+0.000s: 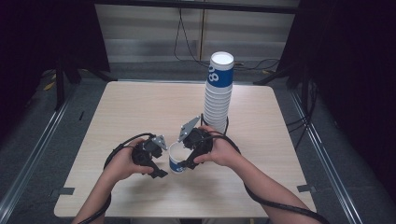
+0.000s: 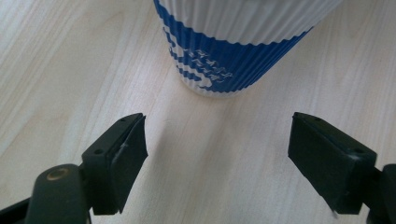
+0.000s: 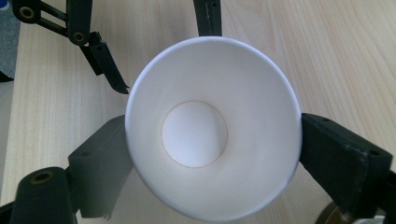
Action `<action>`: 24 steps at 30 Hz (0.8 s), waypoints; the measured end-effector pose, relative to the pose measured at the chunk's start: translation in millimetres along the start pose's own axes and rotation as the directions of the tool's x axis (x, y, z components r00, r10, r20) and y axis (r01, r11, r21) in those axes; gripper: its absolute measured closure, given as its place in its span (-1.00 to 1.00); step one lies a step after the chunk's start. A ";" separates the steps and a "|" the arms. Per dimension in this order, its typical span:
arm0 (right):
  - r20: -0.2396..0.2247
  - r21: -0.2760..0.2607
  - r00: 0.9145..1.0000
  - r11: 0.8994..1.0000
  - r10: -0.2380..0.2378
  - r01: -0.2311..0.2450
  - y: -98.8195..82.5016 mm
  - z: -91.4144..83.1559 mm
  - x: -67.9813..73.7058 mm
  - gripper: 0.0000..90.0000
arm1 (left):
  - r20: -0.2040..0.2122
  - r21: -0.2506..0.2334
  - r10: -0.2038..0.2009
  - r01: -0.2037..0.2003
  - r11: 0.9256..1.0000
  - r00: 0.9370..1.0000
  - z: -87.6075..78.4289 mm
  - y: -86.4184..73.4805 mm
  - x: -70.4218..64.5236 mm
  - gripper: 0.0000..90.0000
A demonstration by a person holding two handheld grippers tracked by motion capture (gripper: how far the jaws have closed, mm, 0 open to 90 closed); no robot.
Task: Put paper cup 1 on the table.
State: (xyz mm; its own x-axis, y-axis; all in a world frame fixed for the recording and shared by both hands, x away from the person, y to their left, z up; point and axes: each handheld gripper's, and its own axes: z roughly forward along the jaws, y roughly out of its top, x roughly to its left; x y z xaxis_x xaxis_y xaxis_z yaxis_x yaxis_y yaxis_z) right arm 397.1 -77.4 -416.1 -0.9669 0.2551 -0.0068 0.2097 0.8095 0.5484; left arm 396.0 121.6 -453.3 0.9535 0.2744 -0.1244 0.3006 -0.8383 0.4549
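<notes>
- Paper cup (image 1: 177,158) stands near the middle of the table (image 1: 140,107), between the two hands, white inside with a blue ribbed band round its lower wall.
- Right gripper (image 1: 187,156) is closed on this cup: in the right gripper view its two black jaws press the rim (image 3: 212,126) from opposite sides, mouth up. Gripping across the rim probably steadies the cup while it is set down or lifted.
- Left gripper (image 1: 161,161) waits just beside the cup with its jaws spread wide and nothing between them; in the left gripper view the cup's base (image 2: 219,70) sits beyond the pads (image 2: 126,158), apart from them. It looks placed to take the cup by its lower wall, or it has just let go.
- Stack of matching cups (image 1: 218,93) rises at the far right of the table, near the right hand, likely the source or the goal of the single cup.
- Whether the cup's base touches the table or hangs just above it is hard to tell.
- Upper part of the cup is cut off in the left gripper view, and the printed white mark on the blue band is too small to read.
</notes>
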 end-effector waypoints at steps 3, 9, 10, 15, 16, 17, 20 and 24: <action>-0.006 -0.002 1.000 1.000 0.001 -0.001 -0.2 1.1 -0.4 -0.72 | -0.002 -0.004 0.005 -0.005 1.000 1.000 -1.2 -0.4 1.1 -0.57; -0.020 -0.039 1.000 0.999 0.011 -0.012 -2.0 4.8 2.8 -0.72 | -0.006 -0.012 -0.003 0.003 1.000 1.000 -2.6 -0.5 0.2 -0.57; -0.021 -0.040 1.000 0.999 0.009 -0.010 -2.4 5.1 2.9 -0.72 | -0.004 -0.010 -0.005 0.005 1.000 1.000 -2.3 -0.8 0.0 -0.57; -0.026 -0.048 0.999 0.999 0.022 -0.023 -5.1 4.1 3.2 -0.72 | -0.005 -0.004 0.001 -0.001 1.000 1.000 -1.6 -1.1 0.7 -0.57; -0.037 -0.051 0.999 0.998 0.027 -0.028 -7.1 3.6 2.7 -0.73 | -0.004 -0.004 -0.007 0.007 1.000 1.000 -1.2 -1.5 0.1 -0.57; -0.043 -0.044 0.998 0.998 0.038 -0.040 -8.7 3.6 3.1 -0.73 | -0.004 -0.004 -0.007 0.007 1.000 1.000 -1.2 -1.5 0.1 -0.57; -0.059 -0.041 0.998 0.998 0.036 -0.038 -13.8 6.0 3.3 -0.73 | -0.007 -0.006 -0.013 0.013 1.000 1.000 -1.0 -2.2 -1.1 -0.57; -0.071 -0.059 0.996 0.997 0.050 -0.055 -19.4 8.4 5.1 -0.73 | -0.008 -0.001 -0.010 0.010 1.000 1.000 -1.4 -2.7 -1.3 -0.57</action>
State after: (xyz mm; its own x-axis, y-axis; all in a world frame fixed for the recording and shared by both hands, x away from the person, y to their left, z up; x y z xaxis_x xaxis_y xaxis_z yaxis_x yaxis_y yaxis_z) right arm 389.3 -87.4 -433.8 -0.9630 0.2572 0.0806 0.2533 0.7615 0.5966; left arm 394.0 124.2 -453.1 0.9504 0.2860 -0.1219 0.3096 -0.8350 0.4549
